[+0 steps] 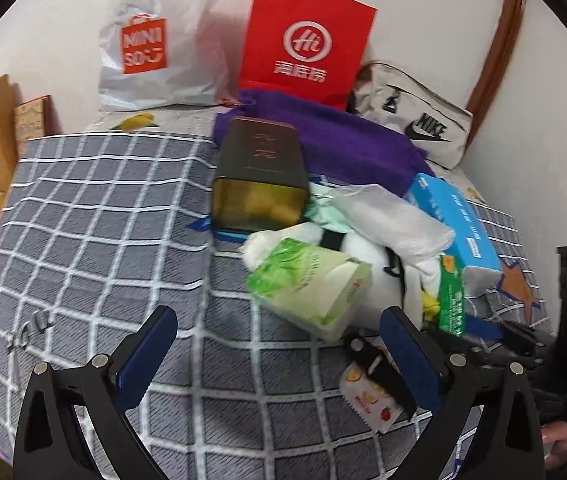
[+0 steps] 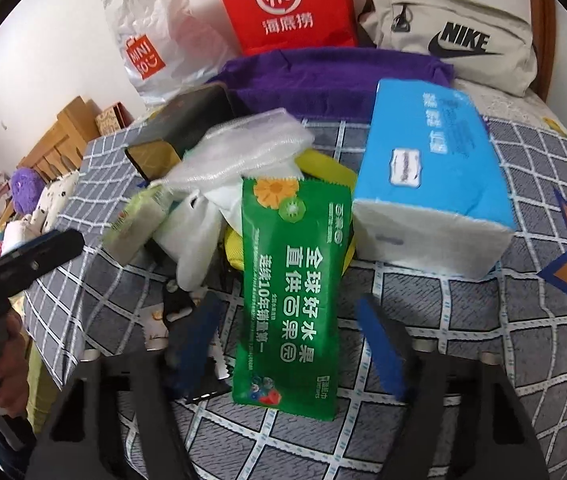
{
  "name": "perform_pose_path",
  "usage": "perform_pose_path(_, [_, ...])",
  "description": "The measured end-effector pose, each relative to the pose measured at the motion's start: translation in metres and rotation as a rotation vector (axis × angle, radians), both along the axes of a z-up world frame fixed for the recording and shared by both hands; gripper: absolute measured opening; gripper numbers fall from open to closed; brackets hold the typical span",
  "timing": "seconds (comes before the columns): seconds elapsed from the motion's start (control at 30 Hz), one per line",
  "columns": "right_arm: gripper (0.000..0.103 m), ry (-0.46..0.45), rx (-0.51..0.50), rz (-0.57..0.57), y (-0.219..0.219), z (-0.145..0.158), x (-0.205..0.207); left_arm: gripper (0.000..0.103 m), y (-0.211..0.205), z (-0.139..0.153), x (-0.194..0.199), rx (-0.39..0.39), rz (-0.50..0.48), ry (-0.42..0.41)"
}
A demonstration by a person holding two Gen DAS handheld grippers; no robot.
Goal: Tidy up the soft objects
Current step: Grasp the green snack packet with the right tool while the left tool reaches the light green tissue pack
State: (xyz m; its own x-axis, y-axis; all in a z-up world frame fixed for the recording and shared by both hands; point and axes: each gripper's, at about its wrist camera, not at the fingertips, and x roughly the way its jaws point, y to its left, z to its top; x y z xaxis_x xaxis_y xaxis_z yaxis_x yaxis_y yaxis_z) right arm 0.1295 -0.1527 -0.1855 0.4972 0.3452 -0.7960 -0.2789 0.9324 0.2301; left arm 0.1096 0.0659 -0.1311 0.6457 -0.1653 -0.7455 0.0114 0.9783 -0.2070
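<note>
A pile of soft things lies on the grey checked bed cover. In the left wrist view my left gripper is open and empty, just short of a pale green tissue pack. Behind it are a white plastic bag, a blue tissue pack, a dark gold-ended box and a purple towel. In the right wrist view my right gripper is open around the near end of a green wet-wipe pack. The blue tissue pack lies right of it.
A Miniso bag, a red paper bag and a beige Nike bag stand against the wall at the back. A small snack packet lies by my left gripper's right finger. Wooden furniture stands left of the bed.
</note>
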Motion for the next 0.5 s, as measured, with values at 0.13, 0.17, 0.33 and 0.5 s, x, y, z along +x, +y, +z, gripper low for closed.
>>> perform_pose_path(0.13, [0.047,0.002,-0.001,0.03,-0.001,-0.006,0.0,0.102,-0.006,-0.012,0.017,0.009,-0.043,0.027])
perform_pose_path(0.17, [0.046,-0.004,-0.003,0.035,-0.002,-0.005,0.0,0.102,-0.005,-0.016,0.021,0.0,-0.051,0.032])
perform_pose_path(0.33, [0.045,-0.008,-0.015,0.05,-0.006,-0.003,-0.002,0.102,-0.001,-0.026,0.037,-0.007,-0.09,0.052])
perform_pose_path(0.5, [0.045,-0.011,-0.031,0.062,-0.007,0.0,-0.003,0.102,-0.005,-0.033,0.048,0.003,-0.158,0.05])
